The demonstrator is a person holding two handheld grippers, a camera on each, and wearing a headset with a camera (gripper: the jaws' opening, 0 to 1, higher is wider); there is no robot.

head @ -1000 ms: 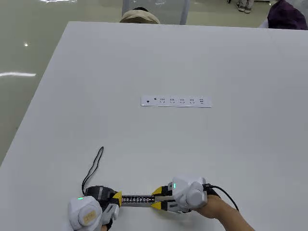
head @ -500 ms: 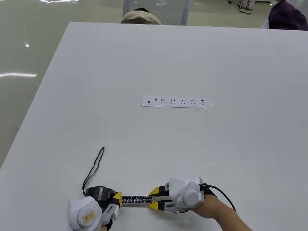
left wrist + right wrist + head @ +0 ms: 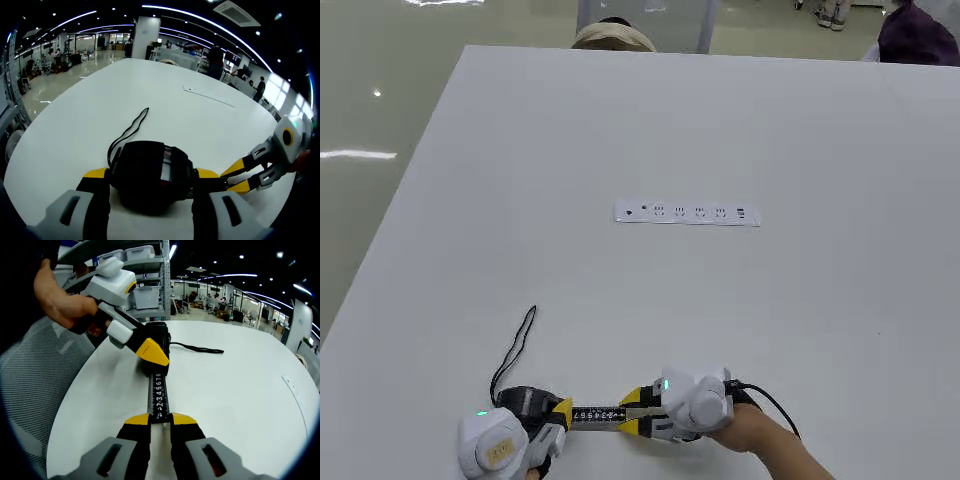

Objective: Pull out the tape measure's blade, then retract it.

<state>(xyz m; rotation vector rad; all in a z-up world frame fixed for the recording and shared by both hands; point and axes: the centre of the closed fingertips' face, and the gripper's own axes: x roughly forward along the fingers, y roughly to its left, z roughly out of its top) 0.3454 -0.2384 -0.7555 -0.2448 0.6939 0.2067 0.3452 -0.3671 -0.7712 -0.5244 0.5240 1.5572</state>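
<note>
Black tape measure [image 3: 145, 167] was clamped in the left gripper [image 3: 151, 175]; the right gripper [image 3: 160, 418] was closed on its blade [image 3: 158, 392]. One tape measure, two grippers.

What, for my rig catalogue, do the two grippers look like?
Both have white-grey bodies, black jaws with yellow tips and a green light. The left gripper carries a round yellowish label; a black cable trails from the right gripper.

Black tape measure [image 3: 150, 175], blade [image 3: 158, 395] partly out
</note>
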